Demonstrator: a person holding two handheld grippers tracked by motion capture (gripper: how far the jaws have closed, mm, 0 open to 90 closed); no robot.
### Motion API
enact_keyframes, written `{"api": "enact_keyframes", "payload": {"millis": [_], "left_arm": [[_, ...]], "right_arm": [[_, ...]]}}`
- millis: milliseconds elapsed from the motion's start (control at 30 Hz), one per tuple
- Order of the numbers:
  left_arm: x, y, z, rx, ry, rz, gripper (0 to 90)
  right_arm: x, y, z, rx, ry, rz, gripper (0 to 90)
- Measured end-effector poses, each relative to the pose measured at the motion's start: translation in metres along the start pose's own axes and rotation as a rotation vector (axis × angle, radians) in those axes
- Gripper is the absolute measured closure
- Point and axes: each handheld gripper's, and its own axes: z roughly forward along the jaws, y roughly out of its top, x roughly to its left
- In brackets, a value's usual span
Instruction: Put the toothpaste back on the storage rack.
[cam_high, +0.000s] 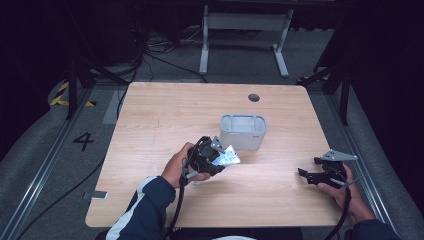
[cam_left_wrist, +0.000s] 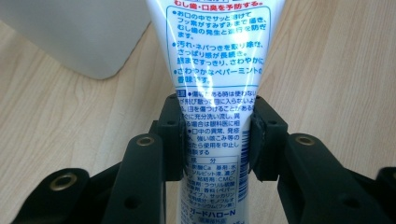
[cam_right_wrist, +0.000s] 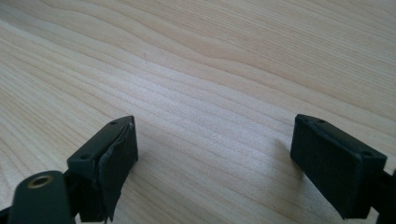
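Observation:
A white toothpaste tube (cam_left_wrist: 212, 79) with blue print stands between the pads (cam_left_wrist: 172, 140) of my left gripper (cam_left_wrist: 214, 140), which is shut on its lower part. In the high view the left gripper (cam_high: 220, 161) holds the tube (cam_high: 227, 157) a little above the table, just in front of a grey-white bin (cam_high: 243, 132). My right gripper (cam_high: 306, 175) rests near the table's right edge, its jaws wide apart. In the right gripper view the right gripper (cam_right_wrist: 215, 158) has only bare wood between its pads.
The wooden table (cam_high: 165, 115) has a dark round hole (cam_high: 254, 97) at the back. The bin's corner (cam_left_wrist: 84, 37) sits close ahead and left of the held tube. A white table frame (cam_high: 245, 30) stands on the floor beyond.

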Motion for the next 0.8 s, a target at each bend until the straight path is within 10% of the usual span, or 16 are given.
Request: {"api": "enact_keyframes", "payload": {"millis": [800], "left_arm": [[-0.009,0.004,-0.02,-0.166,0.012,0.043,63.8]], "right_arm": [[0.0,0.0,0.0,0.0,0.003,-0.002,15.1]]}}
